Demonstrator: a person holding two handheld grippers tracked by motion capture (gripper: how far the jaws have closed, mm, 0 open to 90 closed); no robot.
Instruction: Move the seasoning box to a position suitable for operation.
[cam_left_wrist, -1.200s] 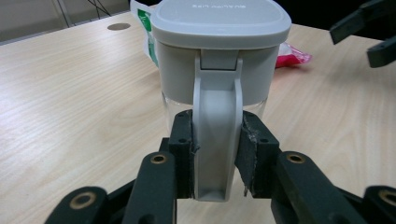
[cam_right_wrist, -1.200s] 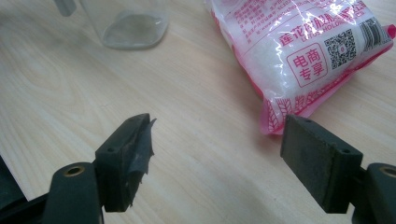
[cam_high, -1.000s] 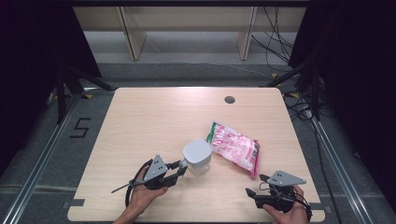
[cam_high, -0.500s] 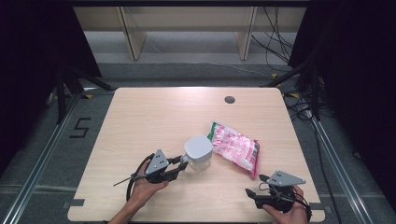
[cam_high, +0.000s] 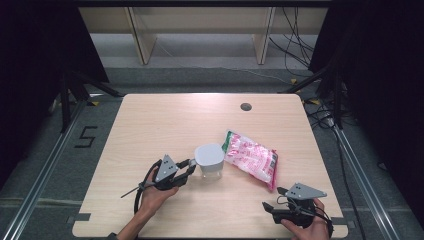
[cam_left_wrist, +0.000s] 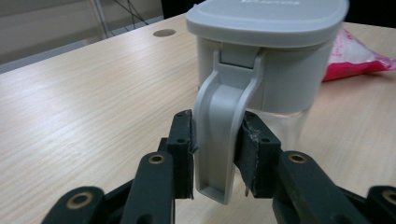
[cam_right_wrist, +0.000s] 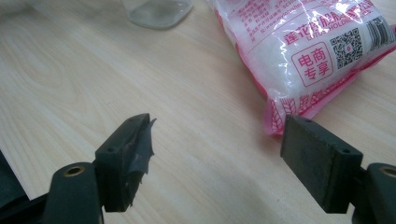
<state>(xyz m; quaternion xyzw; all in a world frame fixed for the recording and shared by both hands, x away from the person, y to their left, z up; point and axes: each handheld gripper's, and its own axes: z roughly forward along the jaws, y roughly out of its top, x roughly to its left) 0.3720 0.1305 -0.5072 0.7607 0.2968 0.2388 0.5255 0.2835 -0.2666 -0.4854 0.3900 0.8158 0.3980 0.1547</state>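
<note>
A clear jug (cam_high: 209, 159) with a grey lid (cam_left_wrist: 266, 18) stands near the middle of the wooden table (cam_high: 165, 120). My left gripper (cam_high: 191, 165) reaches it from the left, and in the left gripper view (cam_left_wrist: 217, 140) both pads press on its grey handle (cam_left_wrist: 224, 107). Right of the jug lies a pink-and-white bag (cam_high: 252, 159). My right gripper (cam_high: 272, 197) hovers open at the front right, its jaws (cam_right_wrist: 215, 135) wide apart with bare wood between them. The bag (cam_right_wrist: 303, 46) lies just beyond them, and the jug's clear base (cam_right_wrist: 156, 11) is farther off.
A round cable hole (cam_high: 245, 106) sits near the table's far edge. Black stands and cables flank the table on both sides. The front edge runs close under both hands.
The left gripper and the jug have shifted slightly away from the person. The right gripper and the bag have stayed put.
</note>
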